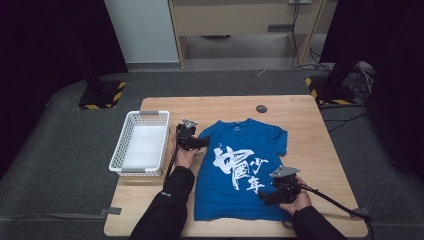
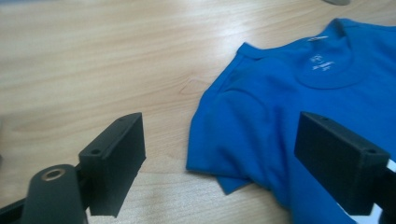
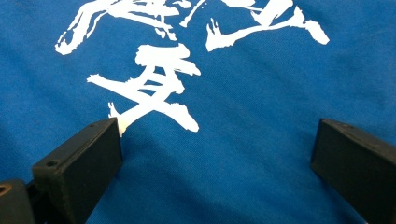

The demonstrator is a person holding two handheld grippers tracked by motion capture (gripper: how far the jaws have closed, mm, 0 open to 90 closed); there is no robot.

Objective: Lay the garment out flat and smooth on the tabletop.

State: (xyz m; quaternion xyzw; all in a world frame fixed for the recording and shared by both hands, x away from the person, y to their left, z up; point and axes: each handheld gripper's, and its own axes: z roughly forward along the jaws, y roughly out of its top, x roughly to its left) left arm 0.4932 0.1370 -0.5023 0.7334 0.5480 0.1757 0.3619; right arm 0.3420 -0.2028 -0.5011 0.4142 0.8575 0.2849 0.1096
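A blue T-shirt point(image 1: 240, 170) with white brush lettering lies flat, face up, on the wooden table point(image 1: 310, 150), collar toward the far edge. My left gripper point(image 1: 200, 143) is open at the shirt's left sleeve point(image 2: 233, 135), which lies between its spread jaws. My right gripper point(image 1: 267, 199) is open over the shirt's lower right part, close to the white lettering point(image 3: 154, 88), with only blue cloth point(image 3: 243, 154) between its jaws. Nothing is held by either.
A white slotted basket point(image 1: 140, 143) stands empty at the table's left edge, just left of my left hand. A small dark round disc point(image 1: 261, 108) lies near the far edge. Bare wood point(image 2: 93, 60) shows left of the sleeve.
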